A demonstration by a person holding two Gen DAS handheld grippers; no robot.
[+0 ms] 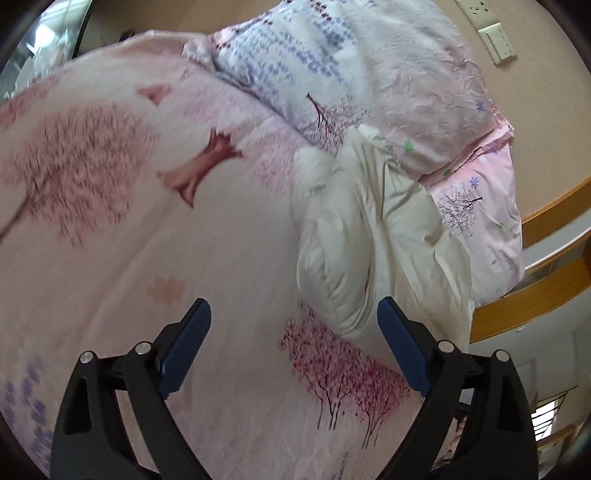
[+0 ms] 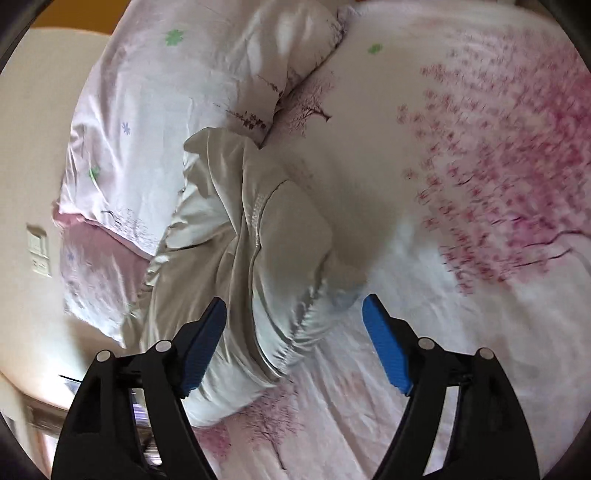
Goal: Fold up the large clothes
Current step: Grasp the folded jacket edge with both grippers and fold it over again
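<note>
A cream padded garment (image 1: 362,236) lies bunched on a bed, against the pillows. In the right wrist view the same garment (image 2: 266,236) runs from the middle of the picture down toward the fingers. My left gripper (image 1: 293,306) is open above the pink tree-print sheet (image 1: 221,258), and the garment's near end sits just ahead of its right finger. My right gripper (image 2: 295,302) is open too. The garment's crumpled near end lies between and below its blue pads (image 2: 384,343), which do not press on it.
A pale pink pillow (image 1: 406,92) (image 2: 166,110) and a folded quilt with purple print (image 1: 266,59) lie behind the garment. A wooden bed rail (image 1: 535,295) borders the mattress. Wall switches (image 1: 495,33) (image 2: 38,251) sit on the beige wall.
</note>
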